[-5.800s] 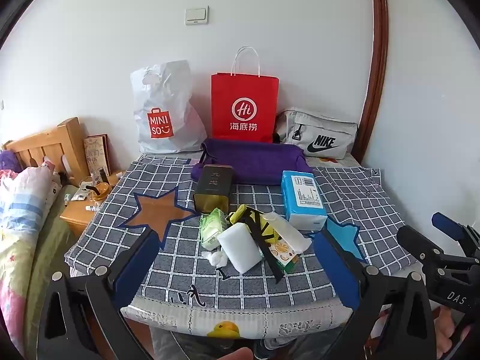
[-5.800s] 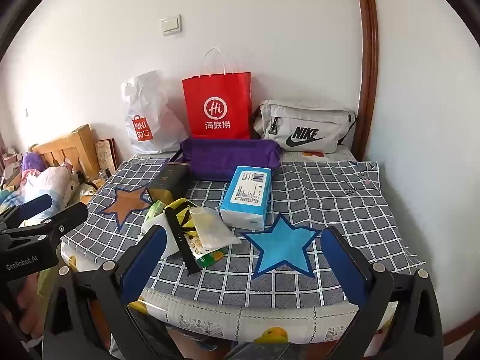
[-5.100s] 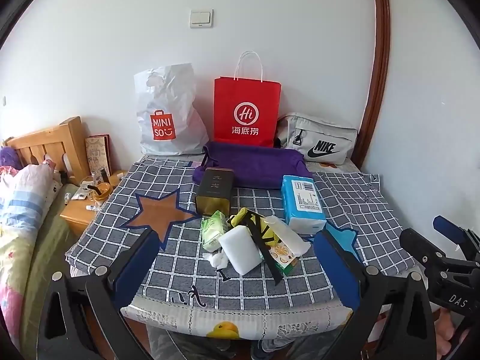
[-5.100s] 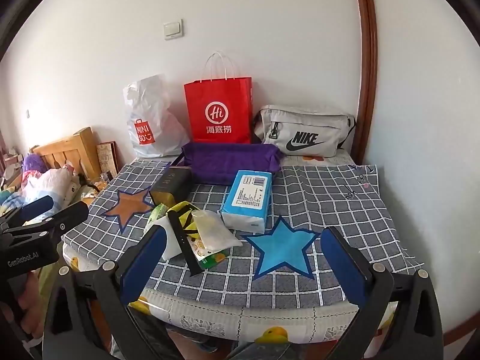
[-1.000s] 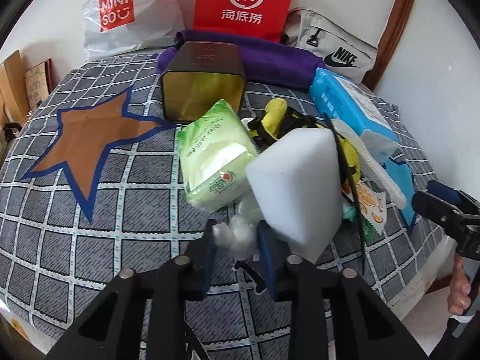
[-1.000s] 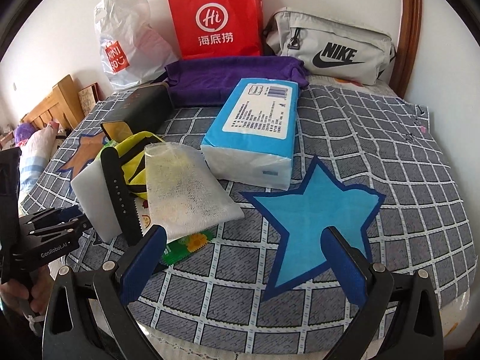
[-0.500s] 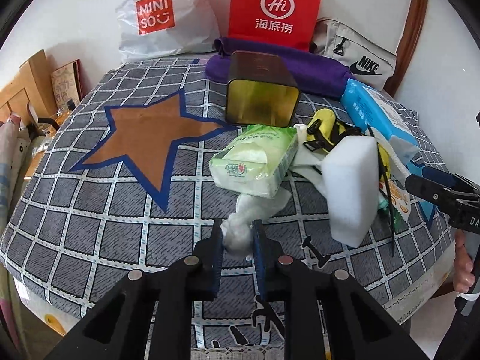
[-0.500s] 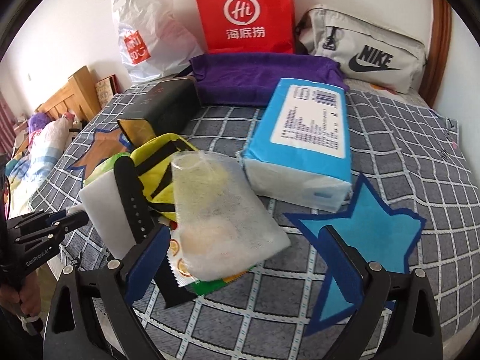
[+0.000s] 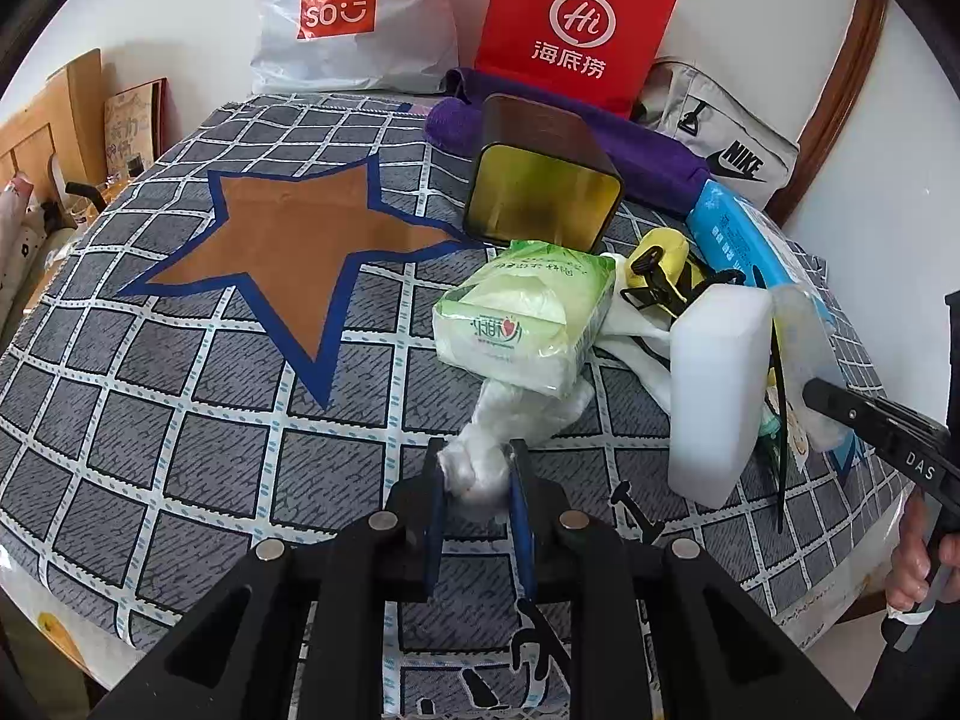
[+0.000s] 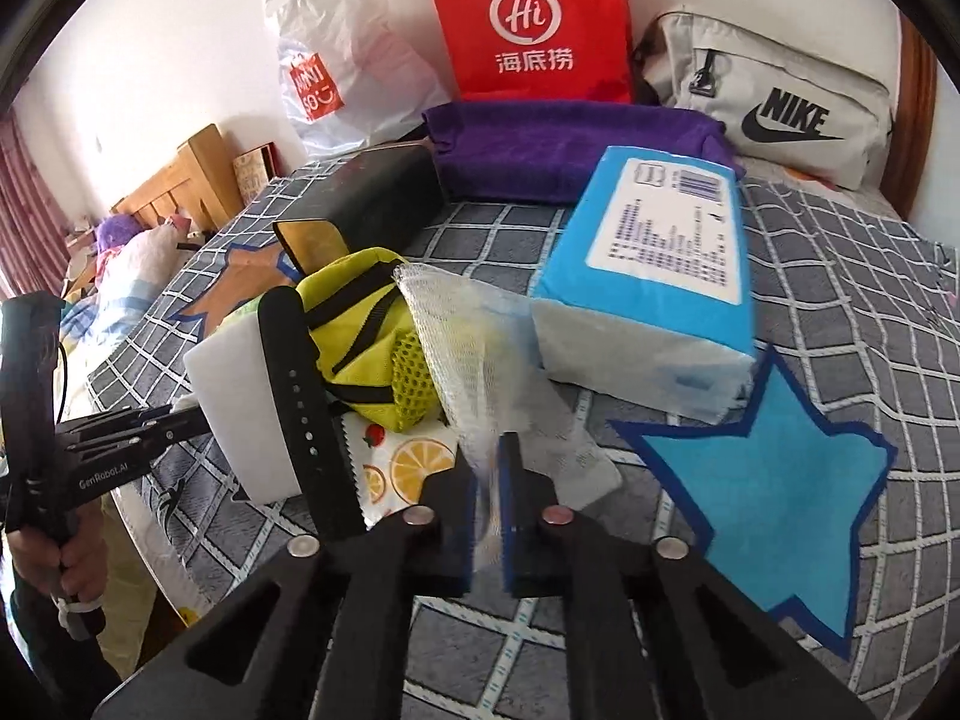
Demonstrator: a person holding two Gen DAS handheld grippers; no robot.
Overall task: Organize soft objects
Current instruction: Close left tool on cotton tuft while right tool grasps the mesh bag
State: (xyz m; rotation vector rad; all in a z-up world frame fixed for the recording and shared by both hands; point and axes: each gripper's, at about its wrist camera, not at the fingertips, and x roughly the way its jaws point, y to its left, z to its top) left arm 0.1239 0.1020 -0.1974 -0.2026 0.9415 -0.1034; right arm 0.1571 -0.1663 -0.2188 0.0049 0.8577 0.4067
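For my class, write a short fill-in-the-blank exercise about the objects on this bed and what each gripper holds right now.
1. The left gripper is shut on a crumpled white ____ bag.
2. The right gripper pinches a white ____ pouch.
3. The red paper bag stands against the ____.
4. The blue tissue pack lies beside a blue ____ printed on the bedsheet.

Missing words: plastic; mesh; wall; star

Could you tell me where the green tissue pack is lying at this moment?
In the left wrist view the green tissue pack lies right of centre on the checked bedspread, just in front of the gold tin and left of the white sponge block.
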